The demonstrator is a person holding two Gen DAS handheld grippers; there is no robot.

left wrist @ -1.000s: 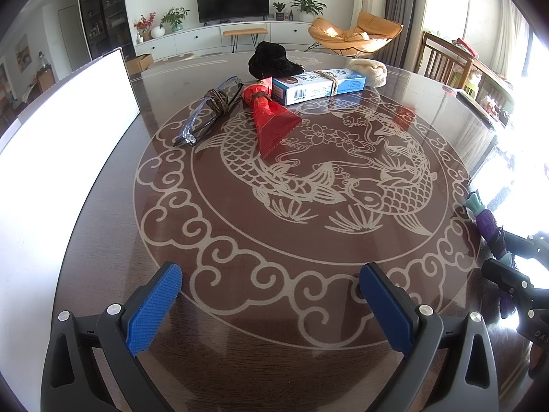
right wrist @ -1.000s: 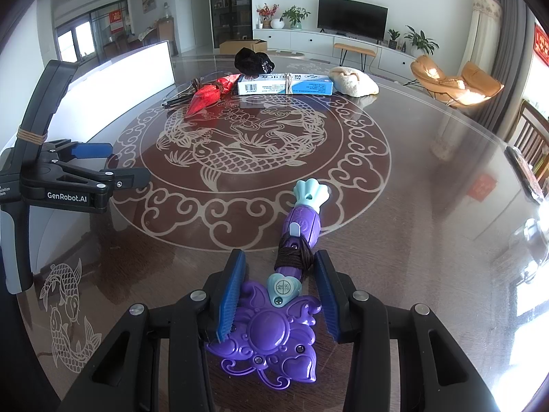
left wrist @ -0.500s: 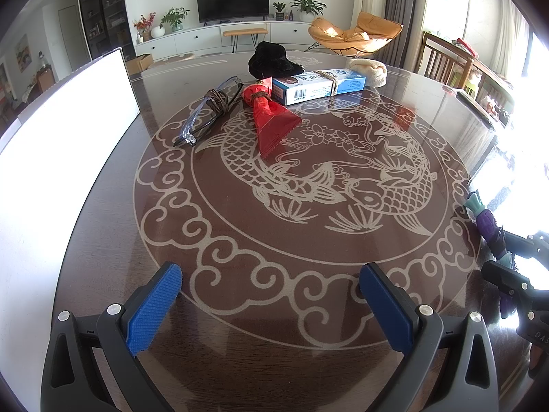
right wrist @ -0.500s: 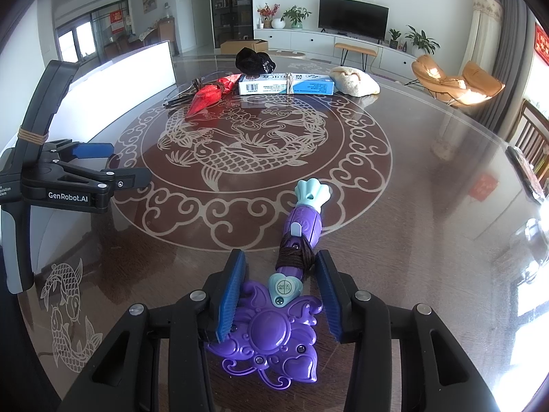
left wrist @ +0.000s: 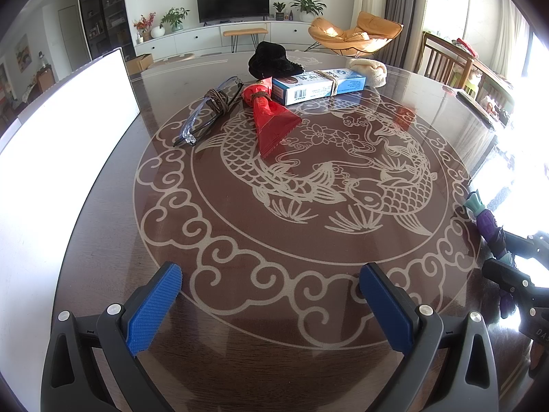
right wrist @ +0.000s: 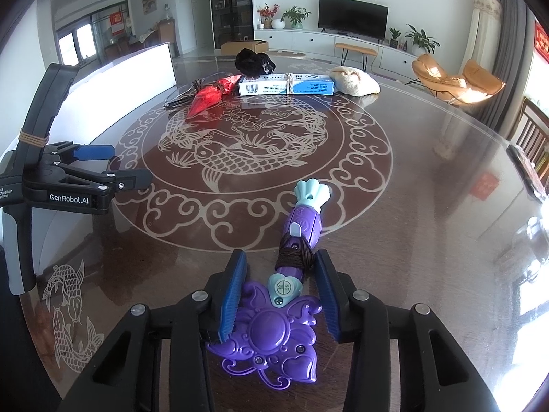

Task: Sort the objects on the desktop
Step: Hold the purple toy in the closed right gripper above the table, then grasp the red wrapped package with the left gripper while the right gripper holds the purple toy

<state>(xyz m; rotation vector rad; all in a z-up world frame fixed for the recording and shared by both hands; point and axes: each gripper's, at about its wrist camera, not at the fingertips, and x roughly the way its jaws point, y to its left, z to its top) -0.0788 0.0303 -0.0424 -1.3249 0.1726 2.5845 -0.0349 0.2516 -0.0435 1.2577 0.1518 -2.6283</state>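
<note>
Jaws of the right gripper (right wrist: 279, 295) are closing on the purple toy wand (right wrist: 274, 322), flower head between the pads, having just widened then narrowed again; the left gripper (left wrist: 271, 305) is hanging open and empty beside the wand; pinching that lobed head risks the handle swinging or slipping free.

Beyond the worktop (left wrist: 343, 370) with its pale fish pattern we see a dark television (left wrist: 232, 1) on a long white cabinet (left wrist: 206, 36), potted plants (left wrist: 307, 5) beside it, an orange lounge chair (left wrist: 357, 36) and a wooden chair (left wrist: 442, 61).
</note>
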